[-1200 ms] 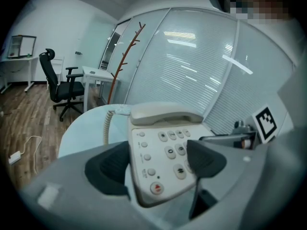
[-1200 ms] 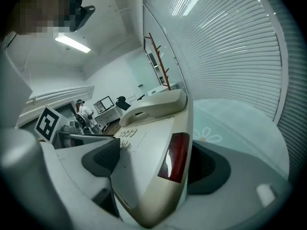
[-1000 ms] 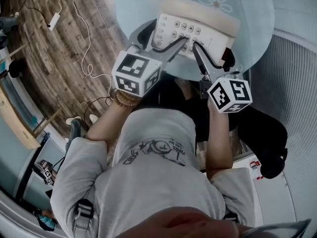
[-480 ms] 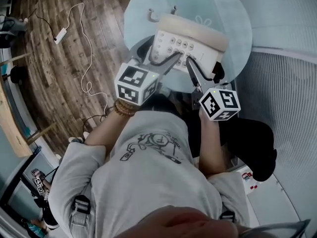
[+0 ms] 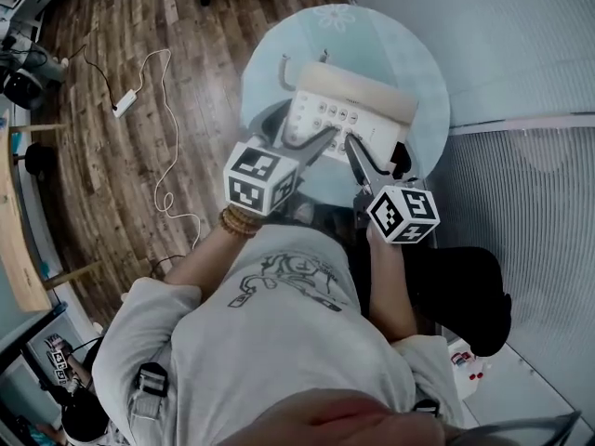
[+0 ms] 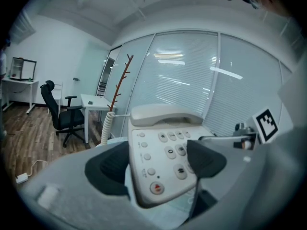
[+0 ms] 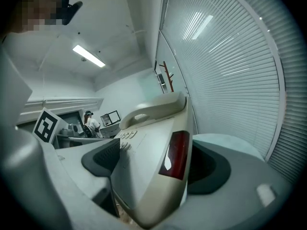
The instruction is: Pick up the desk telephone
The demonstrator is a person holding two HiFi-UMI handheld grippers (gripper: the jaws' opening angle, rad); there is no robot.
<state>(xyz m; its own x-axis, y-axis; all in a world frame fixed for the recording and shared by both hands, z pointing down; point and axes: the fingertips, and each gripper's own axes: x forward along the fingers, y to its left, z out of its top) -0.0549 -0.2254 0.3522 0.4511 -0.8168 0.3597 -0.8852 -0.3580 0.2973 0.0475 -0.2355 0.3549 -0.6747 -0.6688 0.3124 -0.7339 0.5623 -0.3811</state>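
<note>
The left gripper point(image 6: 154, 164) is clamped on the near-left corner of the desk telephone point(image 5: 349, 110): one pad lies over the keypad point(image 6: 172, 152) and the other sits under the left edge. The telephone is tilted between the two grippers, over the near part of the round glass table point(image 5: 418, 77), and seems to be clear of it or nearly so. Its handset point(image 5: 361, 82) rests in the cradle at the far end, with the coiled cord point(image 6: 107, 123) hanging at the far left.

The right gripper point(image 7: 156, 164) is clamped on the near-right side, one pad on the face and the other behind the edge with the dark red panel point(image 7: 177, 153).

Both grips are at the near end, so the far end carries the weight. To lift well, both grippers should probably rise together at the same rate, keeping the body close to level so the loose handset does not slide off. The cord needs slack.
</note>
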